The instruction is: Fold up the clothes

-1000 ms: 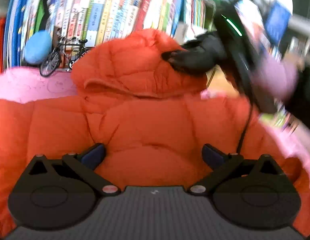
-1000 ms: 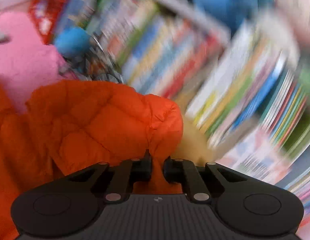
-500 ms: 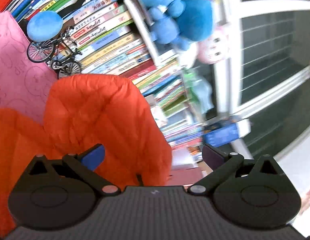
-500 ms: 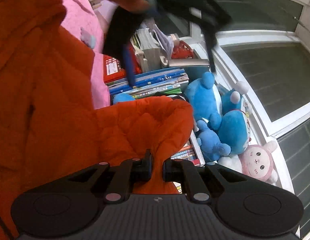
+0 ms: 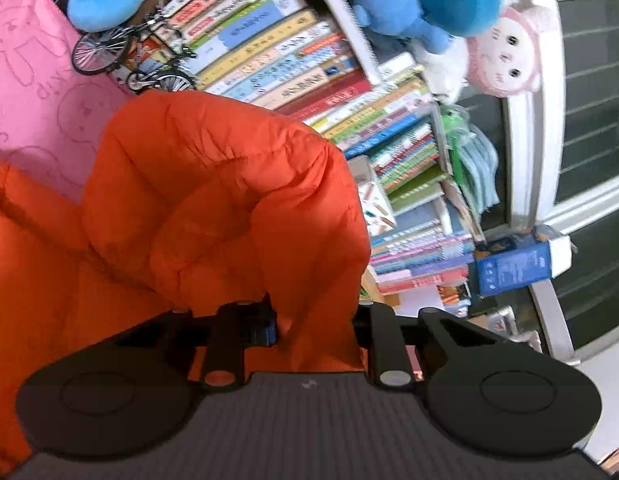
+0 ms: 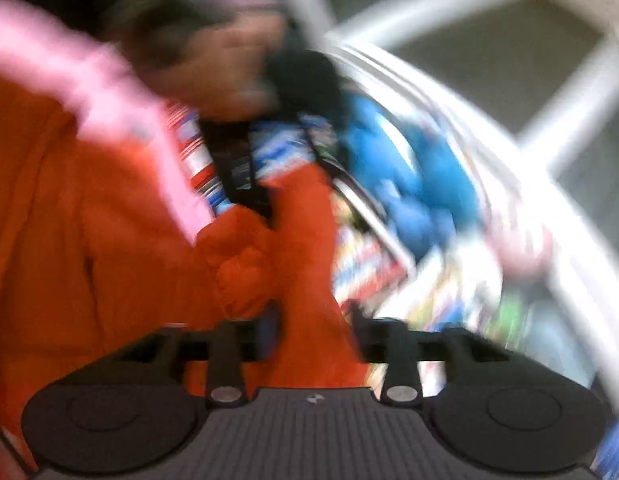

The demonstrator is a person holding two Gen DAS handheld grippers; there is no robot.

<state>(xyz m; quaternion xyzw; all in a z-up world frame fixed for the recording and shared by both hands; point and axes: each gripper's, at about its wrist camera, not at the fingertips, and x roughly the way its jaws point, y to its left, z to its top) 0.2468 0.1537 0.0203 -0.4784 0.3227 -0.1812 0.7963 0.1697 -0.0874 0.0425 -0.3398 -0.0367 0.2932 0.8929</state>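
The orange puffer jacket is spread over a pink sheet, its hood end raised in front of a crowded bookshelf with a model bicycle standing at the shelf's foot; in the left wrist view a thick fold of the hood is pinched by the left claw, whose jaws have just been closing and now press the quilted cloth from both sides; the hold is judged sound only if both layers of the fold are kept between the pads, so a firm squeeze is advised while the hood is carried over onto the jacket's body; in the right wrist view, which is badly blurred, the same hood edge is seen running between the fingers of the right claw, whose jaws have just been opening and now stand apart, so that the cloth appears released rather than held; a clean retreat of that claw is advised, straight back from the fabric, lest a seam be snagged; a person's hand on the other tool is dimly made out above; the hood is best laid flat and centred before the sides are folded.
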